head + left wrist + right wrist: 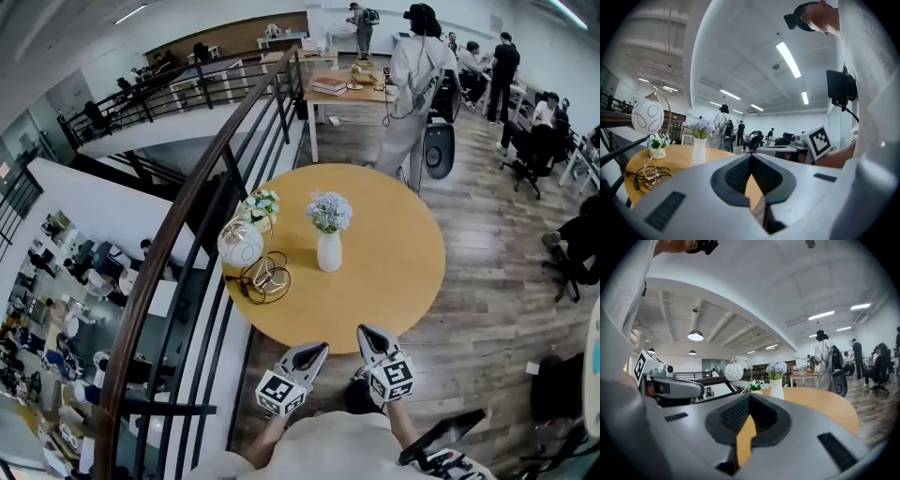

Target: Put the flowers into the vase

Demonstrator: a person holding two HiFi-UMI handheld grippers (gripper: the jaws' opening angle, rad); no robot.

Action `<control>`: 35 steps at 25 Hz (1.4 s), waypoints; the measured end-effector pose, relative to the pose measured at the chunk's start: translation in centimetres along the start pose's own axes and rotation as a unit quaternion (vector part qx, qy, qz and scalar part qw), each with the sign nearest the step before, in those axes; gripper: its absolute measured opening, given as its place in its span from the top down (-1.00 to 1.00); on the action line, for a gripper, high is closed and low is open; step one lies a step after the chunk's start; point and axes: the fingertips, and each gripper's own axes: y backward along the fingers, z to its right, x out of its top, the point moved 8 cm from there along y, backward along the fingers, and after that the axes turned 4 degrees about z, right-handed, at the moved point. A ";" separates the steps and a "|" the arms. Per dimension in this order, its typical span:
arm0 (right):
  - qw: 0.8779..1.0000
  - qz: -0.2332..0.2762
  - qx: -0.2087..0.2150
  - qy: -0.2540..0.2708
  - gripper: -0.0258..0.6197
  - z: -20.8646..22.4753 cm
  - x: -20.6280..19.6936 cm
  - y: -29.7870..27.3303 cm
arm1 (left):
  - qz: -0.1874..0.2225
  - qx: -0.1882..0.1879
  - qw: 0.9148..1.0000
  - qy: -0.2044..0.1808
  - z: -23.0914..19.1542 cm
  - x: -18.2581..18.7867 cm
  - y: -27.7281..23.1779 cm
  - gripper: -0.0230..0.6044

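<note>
Since the lavender-blue flowers (330, 212) already stand upright in the white vase (329, 253) near the middle of the round tabletop (398, 248), neither gripper has anything to carry. The job looks done as things lie. The left gripper (309, 352) and the right gripper (373, 335) hover side by side over the near rim, well apart from the vase, noses aimed across the wood roughly level. That reads as a resting or pulled-back pose, not a reach. Each gripper's own view shows its jaws clenched tip to tip with nothing between them; only a sliver of tabletop shows through the notch behind the pads.

The vase sits alone in open wood, probably so it can be reached from any side. The globe lamp (241, 244), its coiled cable (267, 279) and a small pot of white flowers (261, 204) are crowded toward the rim beside the railing (187, 211), out of the way.

Much is concealed. The stems vanish inside the vase, so how deep or firmly they sit cannot be judged. The small pot is partly covered by the lamp's globe in the head view, and whether its blooms belong to the task cannot be told. The hands that hold the grippers are hidden beneath the gripper bodies, and those bodies fill the lower half of both gripper views, blocking the near tabletop.
</note>
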 end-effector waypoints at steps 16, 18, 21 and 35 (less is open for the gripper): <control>0.999 -0.006 -0.036 0.026 0.90 -2.1 0.8 7.6 | 0.013 0.002 1.000 -0.006 4.8 0.7 2.5 0.91; 0.999 -0.008 -0.043 0.025 0.90 -1.7 0.9 9.1 | 0.012 0.010 1.000 -0.002 5.7 0.6 2.5 0.90; 0.999 -0.004 -0.044 0.027 0.90 -0.6 1.1 10.9 | 0.013 0.016 1.000 -0.002 7.6 0.5 2.0 0.91; 1.000 -0.002 -0.009 0.028 0.90 1.3 0.3 14.6 | 0.007 0.045 0.999 -0.007 13.1 -0.6 0.7 0.91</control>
